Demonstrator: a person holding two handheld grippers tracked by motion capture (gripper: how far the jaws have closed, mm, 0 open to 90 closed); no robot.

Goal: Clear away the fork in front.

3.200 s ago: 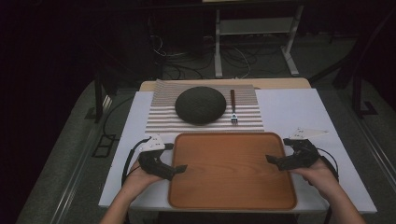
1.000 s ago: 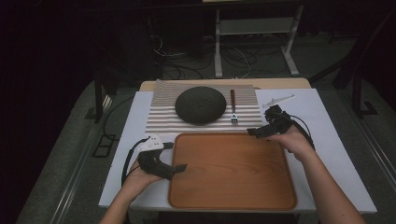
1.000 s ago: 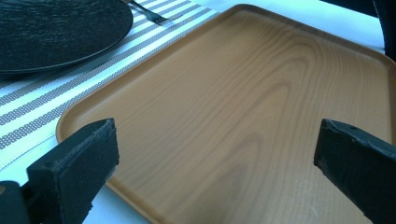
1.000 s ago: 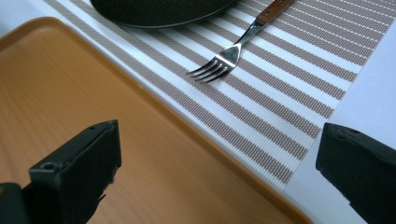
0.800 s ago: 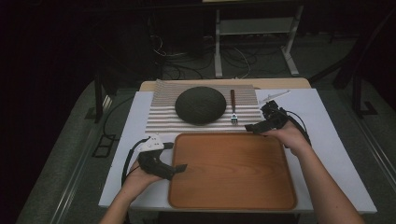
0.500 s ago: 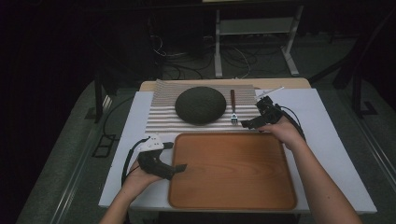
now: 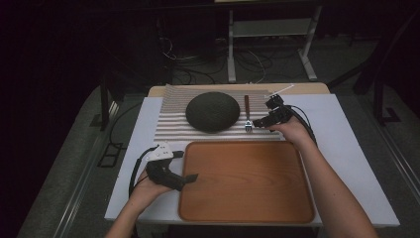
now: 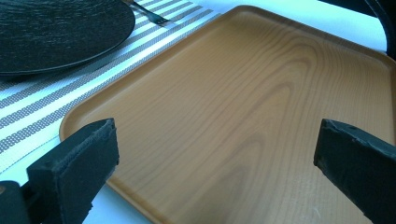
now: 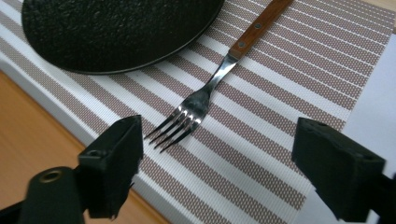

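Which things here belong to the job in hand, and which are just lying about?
In the job:
right gripper, jaws open at the fork
fork, on the striped placemat

Lying about:
black plate
wooden tray
left gripper, open at the tray's edge

fingers (image 8: 74,172) spread wide over wooden tray (image 8: 243,116); black plate (image 8: 56,32) beyond

Wood-handled fork (image 9: 219,79) flat on placemat (image 9: 299,70)
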